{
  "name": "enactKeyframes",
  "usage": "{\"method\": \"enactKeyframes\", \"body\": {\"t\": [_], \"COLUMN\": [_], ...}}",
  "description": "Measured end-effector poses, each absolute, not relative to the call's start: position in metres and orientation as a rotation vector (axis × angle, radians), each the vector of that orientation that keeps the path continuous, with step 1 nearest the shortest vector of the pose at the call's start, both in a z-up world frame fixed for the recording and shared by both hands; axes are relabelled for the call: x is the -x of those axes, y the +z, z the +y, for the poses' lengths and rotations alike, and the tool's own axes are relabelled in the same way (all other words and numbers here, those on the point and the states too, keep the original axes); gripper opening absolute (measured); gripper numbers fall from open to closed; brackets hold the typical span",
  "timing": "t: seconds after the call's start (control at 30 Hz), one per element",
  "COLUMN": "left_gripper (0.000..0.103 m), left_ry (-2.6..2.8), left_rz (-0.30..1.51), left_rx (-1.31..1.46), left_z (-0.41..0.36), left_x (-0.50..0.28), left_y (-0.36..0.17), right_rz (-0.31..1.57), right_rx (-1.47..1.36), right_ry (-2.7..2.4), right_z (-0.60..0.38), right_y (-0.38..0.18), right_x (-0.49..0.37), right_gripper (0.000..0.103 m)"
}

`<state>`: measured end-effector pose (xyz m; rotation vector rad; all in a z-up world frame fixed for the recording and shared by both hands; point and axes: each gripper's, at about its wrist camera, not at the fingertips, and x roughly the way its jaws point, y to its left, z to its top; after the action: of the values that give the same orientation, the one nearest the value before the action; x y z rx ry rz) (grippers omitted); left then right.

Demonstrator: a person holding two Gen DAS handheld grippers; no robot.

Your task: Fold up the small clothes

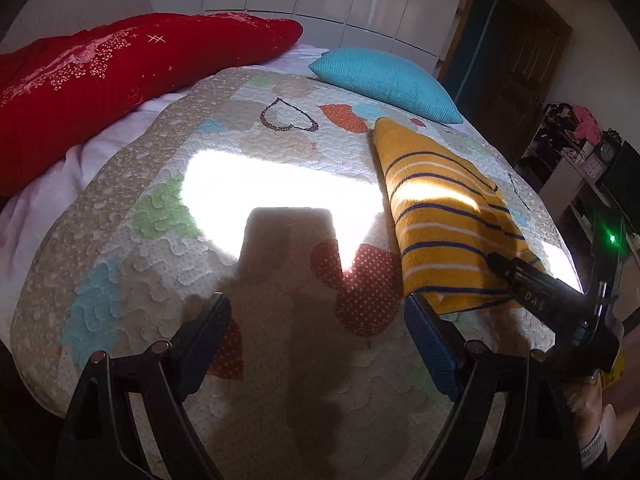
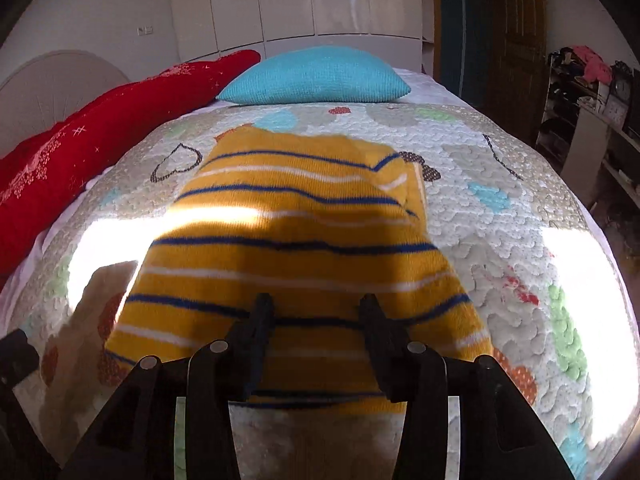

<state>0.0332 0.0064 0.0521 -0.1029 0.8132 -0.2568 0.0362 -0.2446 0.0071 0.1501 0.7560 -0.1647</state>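
- The striped yellow sweater [image 2: 296,248] lies folded on the quilted bed [image 2: 500,216], in front of the blue pillow [image 2: 316,80]
- Right gripper [image 2: 316,320]: fingers partly open over the near hem, nothing clamped
- Left gripper [image 1: 316,320]: fingers wide apart, empty, over bare quilt just left of the sweater
- Recommended: grip both near corners evenly, lift the hem low, carry it straight toward the pillow, align edges before release

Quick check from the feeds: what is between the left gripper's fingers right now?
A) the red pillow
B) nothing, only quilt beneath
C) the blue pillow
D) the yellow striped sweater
B: the left gripper stands wide open over the bare quilt, and the yellow striped sweater lies off to its right.
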Motion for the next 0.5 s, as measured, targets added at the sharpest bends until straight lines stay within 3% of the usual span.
{"method": "enactKeyframes", "body": {"t": [0.07,0.17,0.27,0.5], "left_gripper": [0.088,0.098,0.102,0.103], "left_ry": [-0.200,-0.091,-0.008,-0.025], "left_rz": [0.742,0.593,0.456,0.273], "left_rx": [0.077,0.047,0.050,-0.014], "left_z": [0.014,0.027,0.035,0.017], "left_x": [-0.024,-0.008,0.011,0.043], "left_y": [0.063,0.084,0.104,0.141], "right_rz": [0.736,0.700,0.693,0.669], "right_rx": [-0.154,-0.215,-0.279,-0.327], "right_ry": [-0.182,-0.187,-0.189,-0.232], "right_z": [-0.243,-0.248,-0.256,-0.269], "right_y": [-0.001,0.003,0.007,0.017], "right_x": [-0.018,0.012,0.036,0.071], "right_gripper": [0.050,0.057,0.057,0.062]}}
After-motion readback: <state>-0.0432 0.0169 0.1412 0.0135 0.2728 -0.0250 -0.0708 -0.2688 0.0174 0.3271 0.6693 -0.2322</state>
